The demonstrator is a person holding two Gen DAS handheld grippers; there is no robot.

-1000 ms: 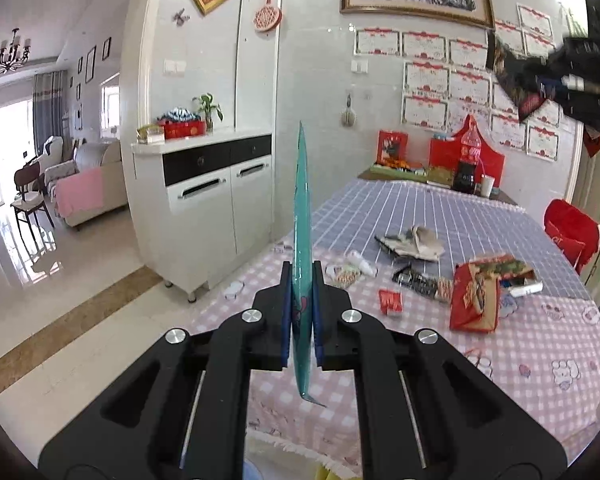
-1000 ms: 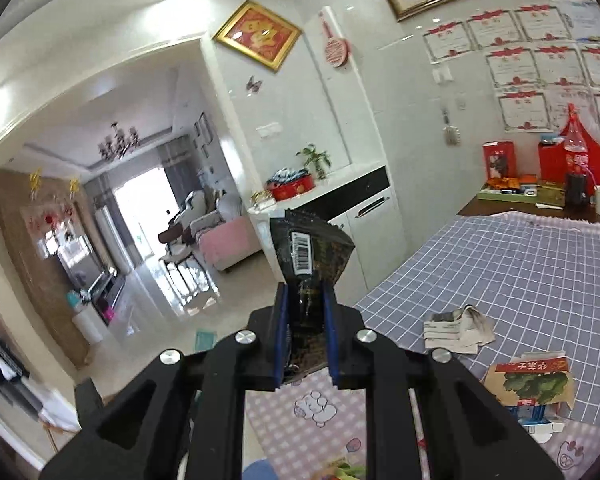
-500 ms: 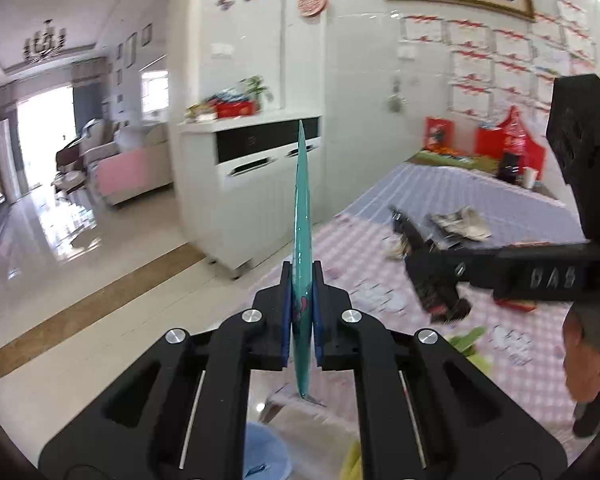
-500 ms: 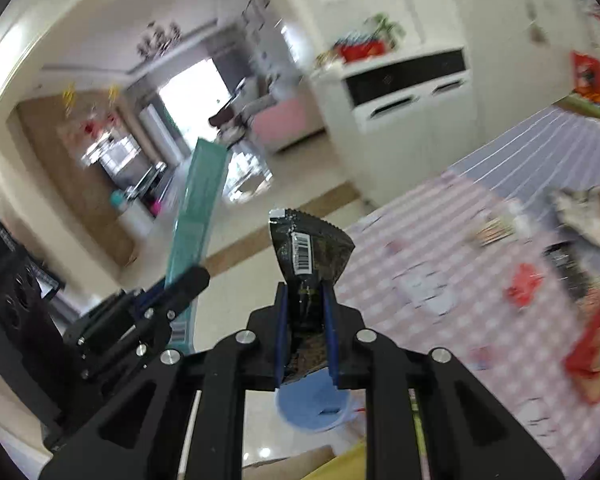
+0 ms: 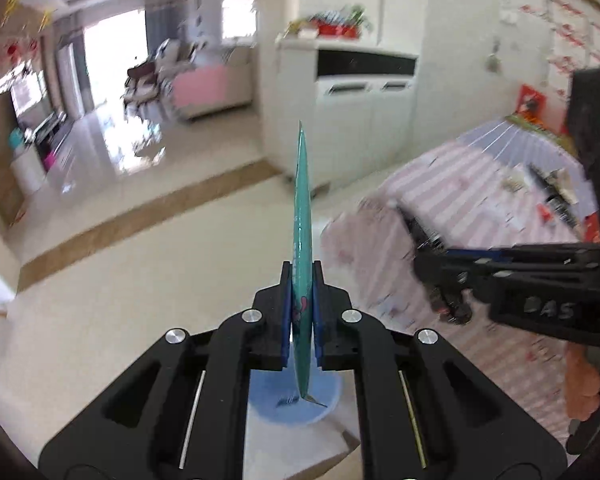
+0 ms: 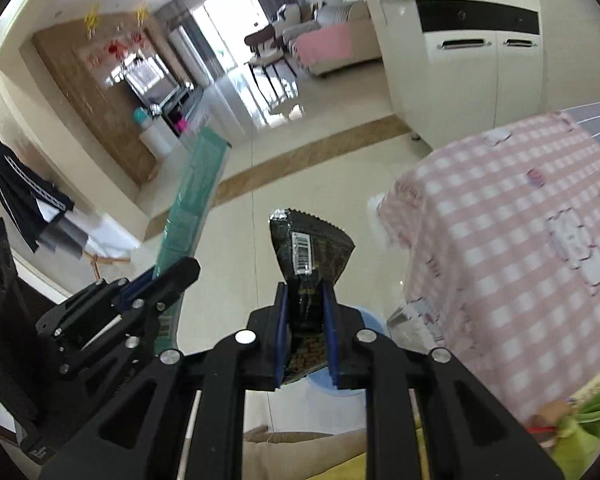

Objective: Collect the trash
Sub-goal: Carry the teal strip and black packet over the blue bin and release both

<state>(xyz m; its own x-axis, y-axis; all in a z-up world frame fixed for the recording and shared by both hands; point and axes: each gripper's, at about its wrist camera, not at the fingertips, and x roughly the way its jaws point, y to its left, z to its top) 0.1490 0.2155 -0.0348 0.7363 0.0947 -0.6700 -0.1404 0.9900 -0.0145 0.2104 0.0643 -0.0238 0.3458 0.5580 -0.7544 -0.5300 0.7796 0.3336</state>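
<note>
Teal and thin, a flat wrapper (image 5: 302, 216) stands edge-on between the clamped pads of the left gripper (image 5: 302, 304), its lower corner hanging over a round blue bin (image 5: 328, 396) on the cream tiled floor (image 5: 148, 288). The right gripper (image 6: 304, 328) is pinched narrow on a dark snack packet (image 6: 310, 248) with a white barcode label, and the same blue bin (image 6: 364, 316) peeks out just behind its fingers. Beside both tools stands a table (image 6: 500, 216) under a pink checked cloth with cartoon prints; farther along, the cloth turns to a grey-blue grid. A brown inlaid strip (image 5: 140, 216) crosses the floor, a white cabinet (image 6: 472, 64) with a black band stands against the wall, and beyond it a bright living room opens with a pink-covered sofa (image 6: 332, 44) and a dark chair. Only the left wrist view shows loose litter (image 5: 552, 196) lying on the far part of the table, blurred, along with the right gripper (image 5: 444, 280) from the side and a hand (image 5: 582, 384) under it. Only the right wrist view shows the teal wrapper (image 6: 192, 200) broadside in the left gripper (image 6: 168, 280), a dark garment (image 6: 24, 196) hanging at the left, and something green and yellow (image 6: 584, 432) at the lower right edge.
</note>
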